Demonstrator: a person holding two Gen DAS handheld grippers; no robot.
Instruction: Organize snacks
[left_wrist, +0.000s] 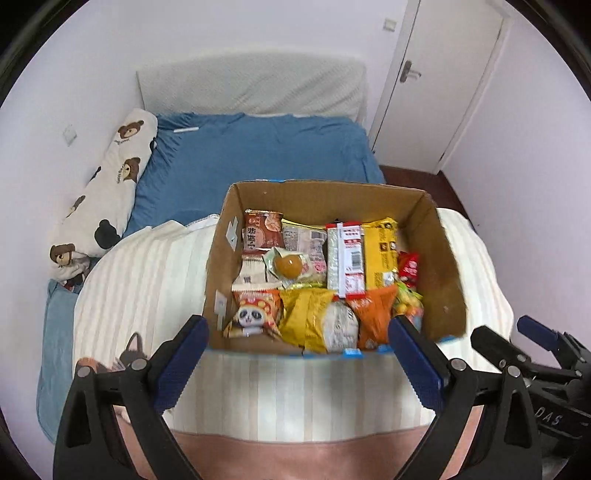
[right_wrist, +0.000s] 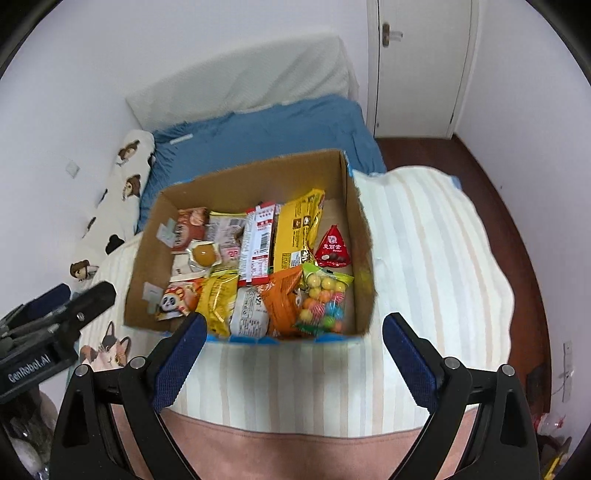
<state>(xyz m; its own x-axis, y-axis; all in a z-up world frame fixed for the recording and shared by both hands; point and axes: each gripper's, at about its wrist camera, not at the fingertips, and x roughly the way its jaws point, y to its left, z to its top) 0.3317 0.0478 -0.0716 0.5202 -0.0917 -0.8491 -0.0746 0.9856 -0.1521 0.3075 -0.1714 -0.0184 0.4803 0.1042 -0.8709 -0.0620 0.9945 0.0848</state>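
Observation:
An open cardboard box (left_wrist: 443, 258) (right_wrist: 360, 236) stands on a striped cream blanket (left_wrist: 155, 280) (right_wrist: 424, 258) on the bed. It holds several snack packs: a panda pack (left_wrist: 255, 314) (right_wrist: 173, 301), yellow bags (left_wrist: 306, 317) (right_wrist: 299, 229), a red-white box (left_wrist: 349, 254) (right_wrist: 258, 243), an orange bag (left_wrist: 373, 314) (right_wrist: 284, 302), a round orange sweet (left_wrist: 289, 266) (right_wrist: 204, 254), a red triangular pack (right_wrist: 332, 248) and a bag of coloured balls (right_wrist: 325, 302). My left gripper (left_wrist: 299, 354) is open and empty just before the box's near edge. My right gripper (right_wrist: 293, 350) is open and empty there too.
A blue bedsheet (left_wrist: 258, 147) (right_wrist: 266, 136) lies behind the box, with a bear-print pillow (left_wrist: 107, 192) (right_wrist: 110, 206) along the left wall and a white headboard cushion (left_wrist: 251, 86). A white door (left_wrist: 443, 74) (right_wrist: 421, 66) and dark wood floor (right_wrist: 517, 236) are at the right.

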